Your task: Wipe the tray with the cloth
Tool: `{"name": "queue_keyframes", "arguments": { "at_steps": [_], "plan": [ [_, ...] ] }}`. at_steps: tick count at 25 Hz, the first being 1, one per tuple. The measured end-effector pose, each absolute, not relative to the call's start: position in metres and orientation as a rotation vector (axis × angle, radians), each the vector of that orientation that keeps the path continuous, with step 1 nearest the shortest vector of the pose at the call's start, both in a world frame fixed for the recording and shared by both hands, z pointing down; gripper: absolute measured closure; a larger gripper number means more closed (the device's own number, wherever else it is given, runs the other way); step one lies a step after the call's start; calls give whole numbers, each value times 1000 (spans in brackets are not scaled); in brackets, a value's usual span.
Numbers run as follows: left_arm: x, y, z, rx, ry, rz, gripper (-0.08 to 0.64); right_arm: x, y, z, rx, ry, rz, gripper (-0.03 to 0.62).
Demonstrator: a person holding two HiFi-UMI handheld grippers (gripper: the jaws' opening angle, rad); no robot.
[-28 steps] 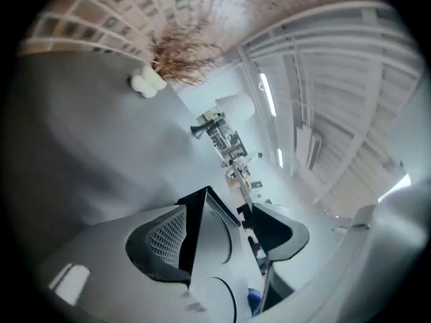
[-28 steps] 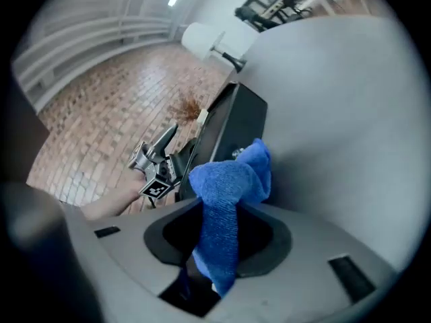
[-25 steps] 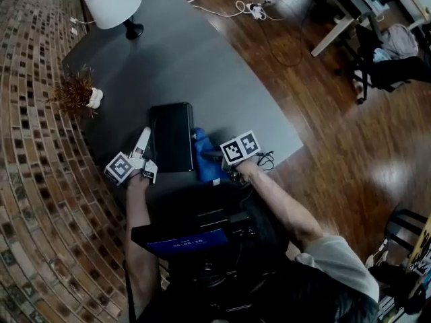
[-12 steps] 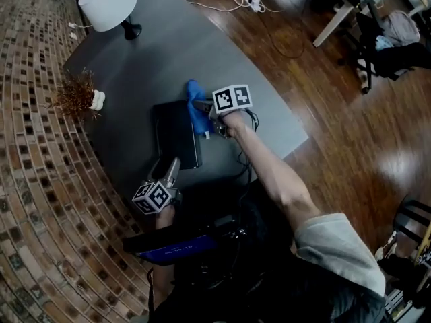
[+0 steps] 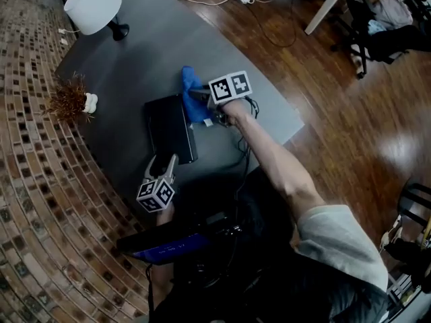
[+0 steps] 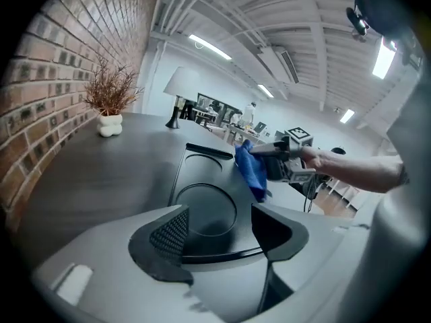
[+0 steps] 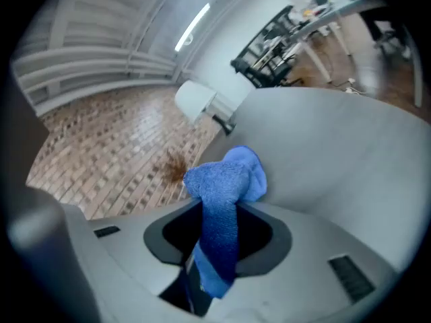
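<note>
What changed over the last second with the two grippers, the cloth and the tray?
The right gripper carried the blue cloth along the right side of the tray, from its near end to its far end. The left gripper shifted from the tray's left edge to its near end. Unchanged: the cloth is clamped in the right jaws, the left jaws are open and empty, and the tray, lamp and dried plant are in place.

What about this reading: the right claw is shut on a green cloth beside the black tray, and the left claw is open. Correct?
Not quite. The cloth is blue, not green, as the right gripper view shows. The rest stands: the right claw is shut on it beside the black tray, and the left claw is open.
</note>
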State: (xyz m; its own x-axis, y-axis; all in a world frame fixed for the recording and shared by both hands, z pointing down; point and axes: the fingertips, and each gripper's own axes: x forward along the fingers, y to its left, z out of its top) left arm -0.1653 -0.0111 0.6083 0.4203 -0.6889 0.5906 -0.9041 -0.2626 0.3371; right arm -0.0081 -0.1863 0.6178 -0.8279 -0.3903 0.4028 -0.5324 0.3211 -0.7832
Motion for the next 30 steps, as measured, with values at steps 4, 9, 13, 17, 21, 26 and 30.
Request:
{"name": "queue_keyframes", "arguments": {
  "at_steps": [4, 9, 13, 17, 21, 26, 30],
  "plan": [
    [-165, -11, 607, 2029, -1350, 418, 290, -29, -207, 630, 881, -2408, 1661, 463],
    [-169, -12, 606, 2024, -1356, 413, 291, -43, -111, 628, 578, -2345, 1595, 465],
    [-169, -12, 605, 2026, -1354, 407, 291, -52, -57, 623, 642, -2411, 1574, 465],
    [-170, -13, 605, 2025, -1354, 413, 291, -65, 20, 642, 530, -2351, 1656, 465],
    [-168, -12, 604, 2027, -1345, 425, 292, -62, 66, 658, 335, -2264, 1681, 465],
    [-166, -11, 606, 2028, -1348, 440, 291, -2, -84, 646, 820, -2379, 1691, 465],
    [-166, -8, 608, 2023, -1361, 448, 291, -1, -192, 644, 969, -2421, 1648, 463]
  ]
}}
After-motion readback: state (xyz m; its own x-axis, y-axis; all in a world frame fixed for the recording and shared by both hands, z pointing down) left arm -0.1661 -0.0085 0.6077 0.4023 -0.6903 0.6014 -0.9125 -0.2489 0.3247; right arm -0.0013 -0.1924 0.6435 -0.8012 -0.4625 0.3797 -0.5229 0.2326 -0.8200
